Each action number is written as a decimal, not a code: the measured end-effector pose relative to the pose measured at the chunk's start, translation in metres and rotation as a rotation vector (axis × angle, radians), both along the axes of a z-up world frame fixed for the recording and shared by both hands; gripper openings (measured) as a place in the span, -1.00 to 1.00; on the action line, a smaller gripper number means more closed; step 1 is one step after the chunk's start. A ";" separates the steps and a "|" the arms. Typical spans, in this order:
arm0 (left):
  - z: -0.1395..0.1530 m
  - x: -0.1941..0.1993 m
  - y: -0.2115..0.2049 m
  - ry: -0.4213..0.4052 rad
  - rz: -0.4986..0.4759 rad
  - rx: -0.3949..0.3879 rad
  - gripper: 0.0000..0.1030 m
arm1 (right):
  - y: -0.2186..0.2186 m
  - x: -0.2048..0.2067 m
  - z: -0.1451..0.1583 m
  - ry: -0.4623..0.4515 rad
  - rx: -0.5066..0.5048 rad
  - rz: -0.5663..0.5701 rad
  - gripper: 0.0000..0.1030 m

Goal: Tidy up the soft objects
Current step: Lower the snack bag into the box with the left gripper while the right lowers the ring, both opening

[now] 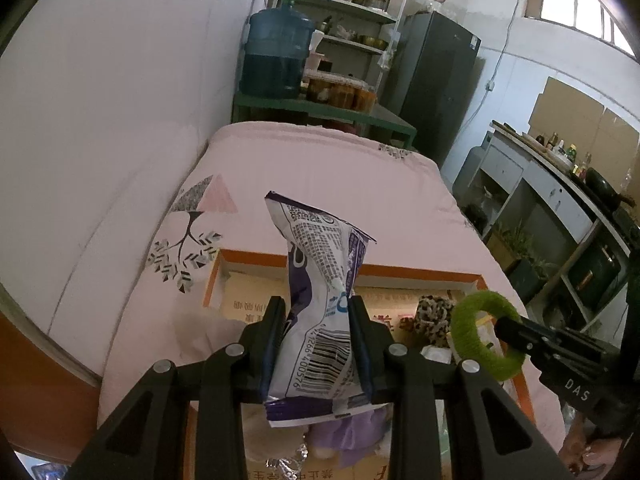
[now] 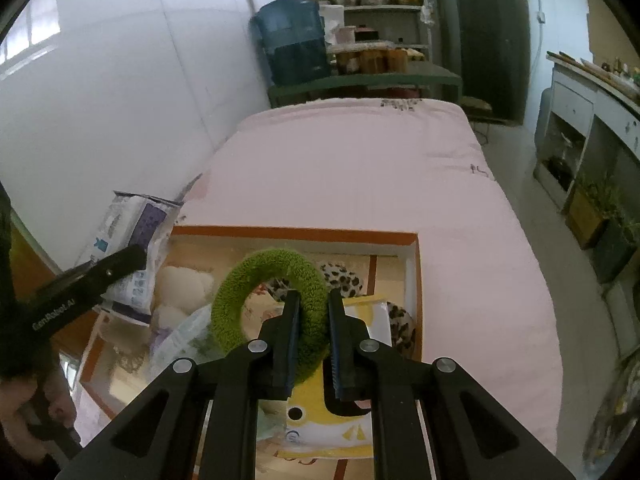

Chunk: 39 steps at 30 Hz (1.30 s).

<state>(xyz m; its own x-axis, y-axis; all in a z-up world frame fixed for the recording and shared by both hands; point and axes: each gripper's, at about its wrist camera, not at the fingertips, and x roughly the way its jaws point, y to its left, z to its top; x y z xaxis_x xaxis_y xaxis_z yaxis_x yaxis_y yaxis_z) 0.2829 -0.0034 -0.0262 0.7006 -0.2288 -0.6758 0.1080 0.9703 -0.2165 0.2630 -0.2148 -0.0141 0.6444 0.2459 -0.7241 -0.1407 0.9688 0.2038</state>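
Note:
My left gripper [image 1: 318,308] is shut on a purple-and-white snack bag [image 1: 320,296] and holds it upright above the orange-rimmed cardboard box [image 1: 248,258]. The bag also shows at the left of the right wrist view [image 2: 132,248]. My right gripper [image 2: 314,300] is shut on a fuzzy green ring [image 2: 272,300], held over the same box [image 2: 296,234]. The ring shows at the right of the left wrist view [image 1: 486,334]. A leopard-print soft item [image 2: 344,276], a white plush [image 2: 180,284] and a yellow-and-white pouch [image 2: 332,424] lie in the box.
The box rests on a pink bedspread [image 2: 360,168] beside a white wall [image 1: 100,120]. Beyond the bed stand a blue water jug [image 1: 278,52], shelves [image 1: 352,12] and a dark fridge [image 1: 436,80]. A counter [image 1: 560,184] runs along the right.

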 end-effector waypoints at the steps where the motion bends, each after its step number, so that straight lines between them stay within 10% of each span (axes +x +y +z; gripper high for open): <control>1: -0.002 0.001 0.002 0.003 -0.001 -0.001 -0.37 | 0.000 0.000 -0.002 0.003 -0.004 0.000 -0.74; 26: -0.024 0.004 0.004 0.028 -0.019 -0.021 -0.33 | 0.001 0.004 -0.029 0.040 -0.016 0.014 -0.66; 39: -0.001 -0.019 -0.006 -0.041 -0.024 0.047 0.01 | -0.008 -0.009 -0.013 0.009 0.007 -0.023 -0.21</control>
<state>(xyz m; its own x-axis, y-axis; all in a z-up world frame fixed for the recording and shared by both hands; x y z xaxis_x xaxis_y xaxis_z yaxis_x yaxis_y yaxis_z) 0.2642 -0.0091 -0.0273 0.7229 -0.2144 -0.6569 0.1391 0.9763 -0.1656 0.2541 -0.2230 -0.0275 0.6433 0.2359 -0.7284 -0.1165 0.9704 0.2114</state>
